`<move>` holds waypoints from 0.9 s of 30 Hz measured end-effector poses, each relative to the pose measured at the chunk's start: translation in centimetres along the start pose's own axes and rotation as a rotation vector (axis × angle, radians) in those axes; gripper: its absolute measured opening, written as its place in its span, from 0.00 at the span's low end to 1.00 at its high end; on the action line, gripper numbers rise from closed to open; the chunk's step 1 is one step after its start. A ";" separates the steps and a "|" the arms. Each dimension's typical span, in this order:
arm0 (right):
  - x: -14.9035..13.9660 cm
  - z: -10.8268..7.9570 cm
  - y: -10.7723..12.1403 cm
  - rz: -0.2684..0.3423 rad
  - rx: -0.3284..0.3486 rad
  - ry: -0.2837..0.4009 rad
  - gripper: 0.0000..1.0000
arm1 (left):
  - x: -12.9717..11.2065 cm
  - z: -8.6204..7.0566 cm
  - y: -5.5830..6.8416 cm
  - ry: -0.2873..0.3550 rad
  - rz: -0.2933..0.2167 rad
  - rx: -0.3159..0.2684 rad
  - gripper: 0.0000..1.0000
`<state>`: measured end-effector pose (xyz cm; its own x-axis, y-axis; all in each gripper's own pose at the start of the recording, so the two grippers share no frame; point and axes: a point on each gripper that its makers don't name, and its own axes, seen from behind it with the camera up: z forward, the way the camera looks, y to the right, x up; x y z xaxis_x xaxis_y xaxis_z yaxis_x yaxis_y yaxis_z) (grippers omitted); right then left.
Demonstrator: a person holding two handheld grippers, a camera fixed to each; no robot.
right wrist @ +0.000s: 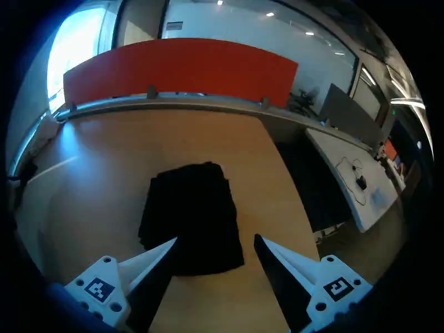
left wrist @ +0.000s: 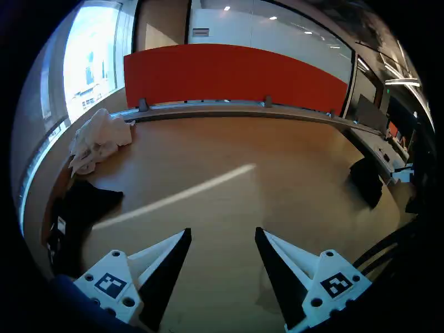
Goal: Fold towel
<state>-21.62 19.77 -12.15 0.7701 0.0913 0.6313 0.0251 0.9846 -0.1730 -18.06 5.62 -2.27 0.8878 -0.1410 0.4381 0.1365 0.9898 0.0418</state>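
My right gripper (right wrist: 215, 237) hangs wide open & empty just over the flat, folded black cloth towel (right wrist: 191, 222) on the light wooden table (right wrist: 111, 144), prob bc it's done, & my left gripper (left wrist: 223, 230), open & empty too, points toward the crumpled white cloth pile (left wrist: 99, 139).

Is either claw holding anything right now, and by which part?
Nothing is held. The left claw is open over the table; the right claw is open over the folded black towel.

A folded black towel (right wrist: 191, 216) lies mid-frame on the wooden table (right wrist: 100, 150). A crumpled white cloth (left wrist: 99, 139) sits on it, upper left in the left gripper view
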 end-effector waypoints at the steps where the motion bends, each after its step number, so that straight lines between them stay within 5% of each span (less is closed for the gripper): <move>1: 0.2 -0.1 -0.2 0.005 0.001 0.010 0.97 | 0.1 0.0 0.0 0.002 -0.001 0.000 0.85; 14: 5.8 -1.6 -4.2 0.097 0.051 0.244 0.97 | 2.2 0.0 -0.9 0.052 -0.013 0.010 0.85; 27: 10.8 -3.7 -7.1 0.161 0.084 0.450 0.97 | 7.2 -1.0 -1.6 0.183 -0.035 0.029 0.85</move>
<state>-11.08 13.25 -6.93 0.9597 0.1884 0.2086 -0.1545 0.9735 -0.1684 -11.47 2.96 -0.04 0.9482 -0.1744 0.2654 0.1583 0.9840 0.0812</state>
